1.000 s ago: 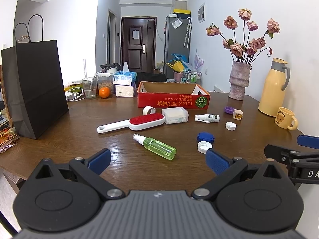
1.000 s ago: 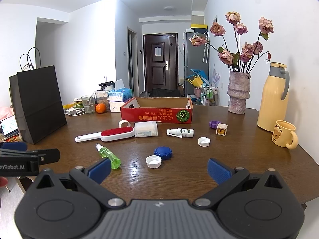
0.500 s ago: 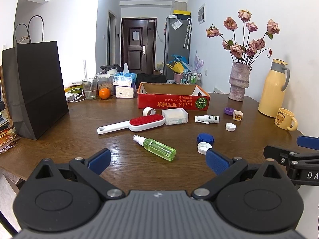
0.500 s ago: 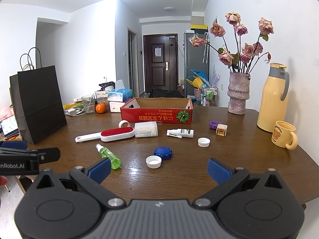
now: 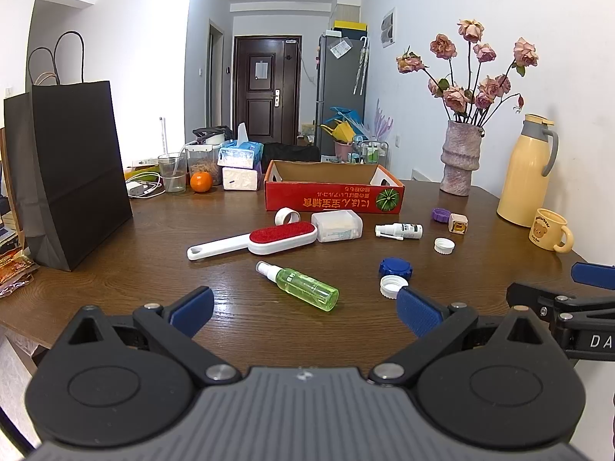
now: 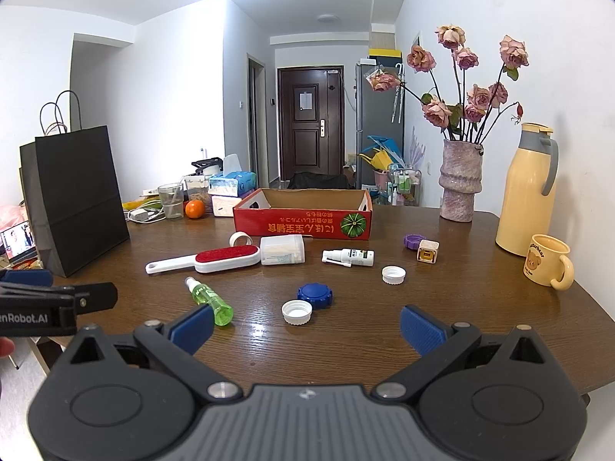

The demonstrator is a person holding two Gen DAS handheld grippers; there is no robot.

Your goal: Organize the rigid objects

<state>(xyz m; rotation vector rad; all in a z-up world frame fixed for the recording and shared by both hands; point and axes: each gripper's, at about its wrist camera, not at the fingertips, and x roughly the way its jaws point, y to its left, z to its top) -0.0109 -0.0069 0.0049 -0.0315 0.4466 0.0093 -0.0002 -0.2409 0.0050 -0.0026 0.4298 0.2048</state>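
Loose items lie on the brown table before a red cardboard box [image 5: 333,196] [image 6: 303,221]: a red-and-white lint brush [image 5: 253,241] [image 6: 203,261], a green spray bottle [image 5: 300,280] [image 6: 209,301], a clear plastic case [image 5: 337,225] [image 6: 282,249], a small white spray bottle [image 5: 399,230] [image 6: 348,258], a blue lid [image 5: 395,267] [image 6: 315,296], white caps [image 5: 392,286] [image 6: 296,312] and a tape ring [image 5: 287,216]. My left gripper [image 5: 305,309] and right gripper [image 6: 305,324] are open and empty, held over the near table edge.
A black paper bag [image 5: 73,176] stands at the left. A vase of roses [image 5: 461,161], a yellow thermos [image 5: 526,176] and a bear mug [image 5: 549,229] stand at the right. A purple lid [image 6: 413,241] and small cube [image 6: 427,250] lie near them. An orange [image 5: 201,181] and tissues sit behind.
Nothing has visibly changed; both grippers hold almost still, with only a slight drift of the views.
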